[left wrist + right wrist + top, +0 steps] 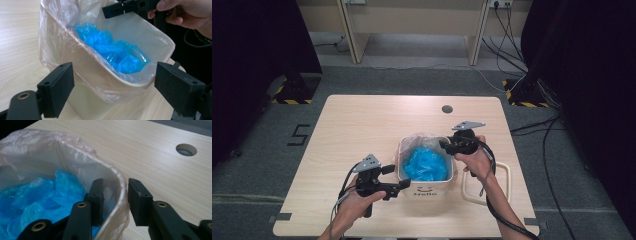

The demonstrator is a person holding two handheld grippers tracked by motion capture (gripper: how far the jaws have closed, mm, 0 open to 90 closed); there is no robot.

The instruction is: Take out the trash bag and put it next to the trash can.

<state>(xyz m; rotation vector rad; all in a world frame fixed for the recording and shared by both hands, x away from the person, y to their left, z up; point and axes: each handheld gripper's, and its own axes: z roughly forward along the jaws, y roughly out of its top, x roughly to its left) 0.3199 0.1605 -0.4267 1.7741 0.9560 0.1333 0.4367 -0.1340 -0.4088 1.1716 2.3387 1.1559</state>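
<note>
A cream bin (427,191) (82,100) stands on the table, lined with a clear plastic bag (419,136) (55,25) (37,145) folded over its rim. Crumpled blue plastic (427,162) (112,50) (37,195) fills the inside. My right gripper (444,146) (115,182) (120,8) straddles the bin's far right rim (117,175), one jaw inside and one outside, with a gap still showing beside the outer jaw. My left gripper (396,177) (113,82) stands wide open just short of the bin's near left corner, holding nothing.
The wooden table (362,125) has a round cable hole (447,108) (186,149) behind the bin. A cream loop-shaped frame (508,175) lies to the right of the bin under my right forearm. Bare tabletop stretches to the left and behind.
</note>
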